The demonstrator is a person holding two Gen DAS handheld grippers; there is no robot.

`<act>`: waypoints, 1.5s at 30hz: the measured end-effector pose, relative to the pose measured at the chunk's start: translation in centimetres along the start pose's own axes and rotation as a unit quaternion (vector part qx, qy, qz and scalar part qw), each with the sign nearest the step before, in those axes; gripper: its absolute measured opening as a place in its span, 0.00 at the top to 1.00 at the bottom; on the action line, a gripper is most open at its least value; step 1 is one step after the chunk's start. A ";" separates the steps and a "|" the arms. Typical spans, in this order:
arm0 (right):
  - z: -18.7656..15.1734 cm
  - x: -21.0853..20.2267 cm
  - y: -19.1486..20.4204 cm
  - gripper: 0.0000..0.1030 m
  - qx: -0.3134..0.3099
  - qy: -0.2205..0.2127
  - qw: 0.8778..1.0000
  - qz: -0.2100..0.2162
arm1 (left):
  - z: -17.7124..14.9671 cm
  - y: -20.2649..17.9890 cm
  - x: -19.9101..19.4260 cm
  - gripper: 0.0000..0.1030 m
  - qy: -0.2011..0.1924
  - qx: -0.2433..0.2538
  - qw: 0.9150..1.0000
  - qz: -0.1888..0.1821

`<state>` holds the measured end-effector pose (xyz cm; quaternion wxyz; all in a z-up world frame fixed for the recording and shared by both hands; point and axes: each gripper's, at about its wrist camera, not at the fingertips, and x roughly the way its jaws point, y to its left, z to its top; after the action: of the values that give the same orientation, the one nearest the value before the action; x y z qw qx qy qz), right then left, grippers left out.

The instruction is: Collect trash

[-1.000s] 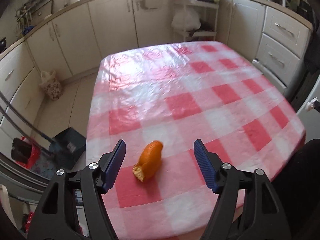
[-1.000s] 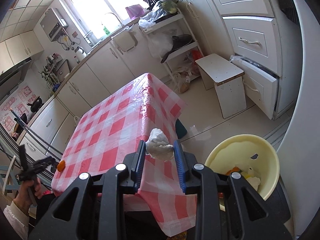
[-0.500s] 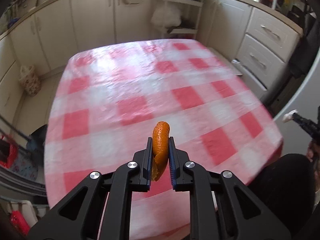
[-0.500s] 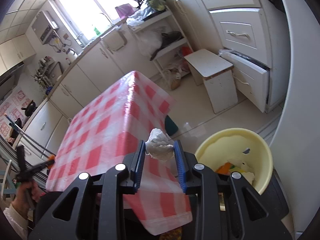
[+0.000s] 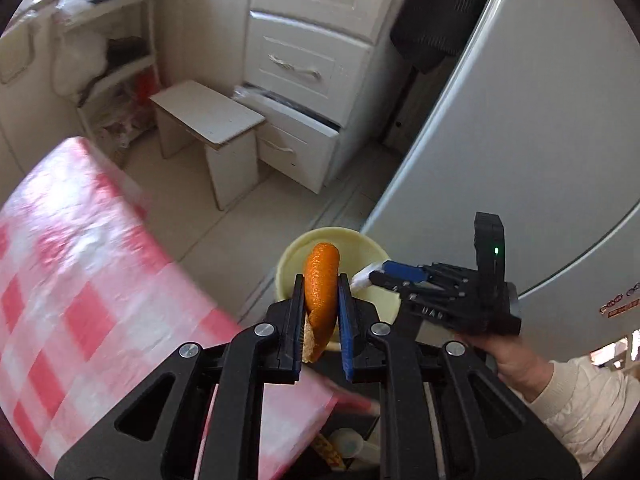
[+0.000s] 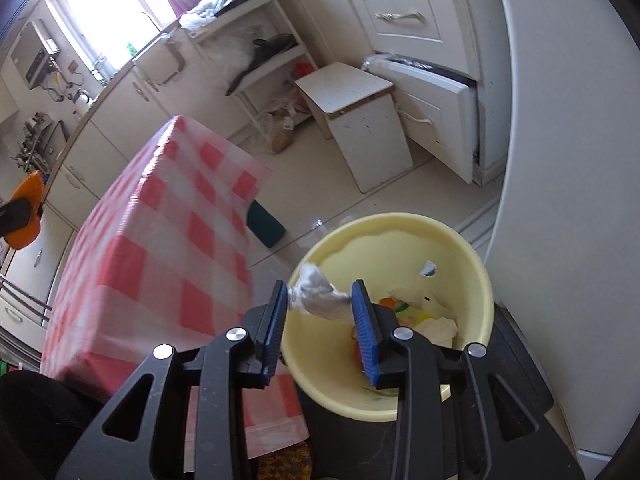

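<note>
Left gripper [image 5: 320, 292] clamped an orange peel [image 5: 320, 284]. Only the right wrist view showed scraps inside the yellow bowl [image 6: 476, 280], where the right gripper [image 6: 320, 304] pinched a white tissue [image 6: 318, 294].

A kitchen with a pale tiled floor [image 6: 432, 196]. A table under a red-and-white checked cloth [image 6: 168, 240] fills the 9 o'clock side. At 12 o'clock stands a small white stool [image 6: 360, 120], and behind it a cream drawer unit [image 6: 404, 20] whose lowest drawer [image 6: 432, 112] hangs ajar. An open white shelf rack [image 6: 260, 48] holding plastic bags sits at 11 o'clock, beside low cabinets under a bright window [image 6: 108, 12]. A grey refrigerator door [image 5: 520, 120] rises at 2 o'clock.
</note>
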<state>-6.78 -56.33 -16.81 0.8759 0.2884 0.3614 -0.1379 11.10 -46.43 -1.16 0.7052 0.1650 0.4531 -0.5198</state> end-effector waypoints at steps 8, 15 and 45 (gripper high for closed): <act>-0.8 0.6 -2.9 0.51 0.032 0.005 0.999 -0.013 | 3.6 -3.1 11.3 0.60 0.113 0.041 0.993 -0.022; -2.5 -0.9 -3.0 0.47 0.035 0.009 0.999 -0.006 | 3.7 -3.1 10.6 0.36 0.076 0.032 0.996 0.016; -2.9 -16.8 31.0 0.12 -0.218 -0.183 0.947 0.151 | -25.5 7.6 -30.4 0.07 -0.234 -0.221 0.873 0.367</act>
<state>-6.17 -29.35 6.07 0.9791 0.1113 0.1680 0.0279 4.40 -7.63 8.02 0.9487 0.0328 0.2850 -0.1332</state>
